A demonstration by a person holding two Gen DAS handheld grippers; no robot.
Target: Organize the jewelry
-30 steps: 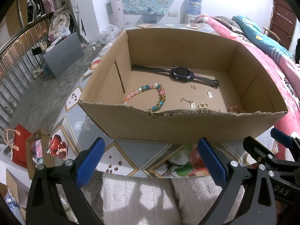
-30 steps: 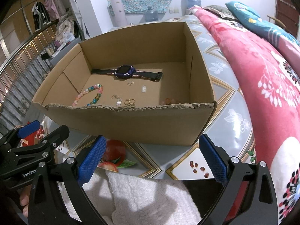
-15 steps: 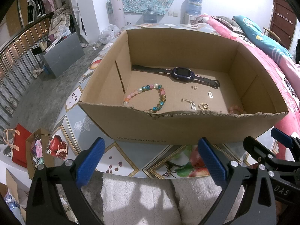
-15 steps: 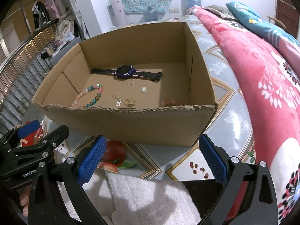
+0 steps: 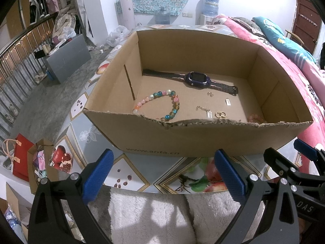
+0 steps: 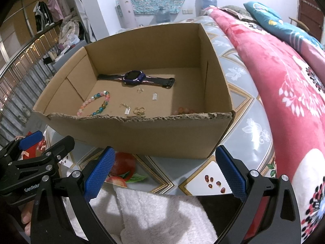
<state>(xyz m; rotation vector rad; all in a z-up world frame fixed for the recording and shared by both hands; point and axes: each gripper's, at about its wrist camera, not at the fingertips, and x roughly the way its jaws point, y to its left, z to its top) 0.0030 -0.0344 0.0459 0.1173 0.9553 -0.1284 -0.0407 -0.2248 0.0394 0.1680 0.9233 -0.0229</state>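
Observation:
An open cardboard box stands on the patterned table. Inside lie a dark purple watch, a multicoloured bead bracelet, gold rings, small silver charms and a pink bead bracelet partly hidden by the near wall. My left gripper hangs open in front of the box, holding nothing. My right gripper is also open and empty, just right of the left one.
A white fluffy towel lies under both grippers at the table's near edge. A pink floral blanket covers the bed on the right. Red paper bags and a railing are at the left, below table level.
Both grippers have risen very slightly, so a little more of the box floor shows. Nothing was taken hold of or moved.

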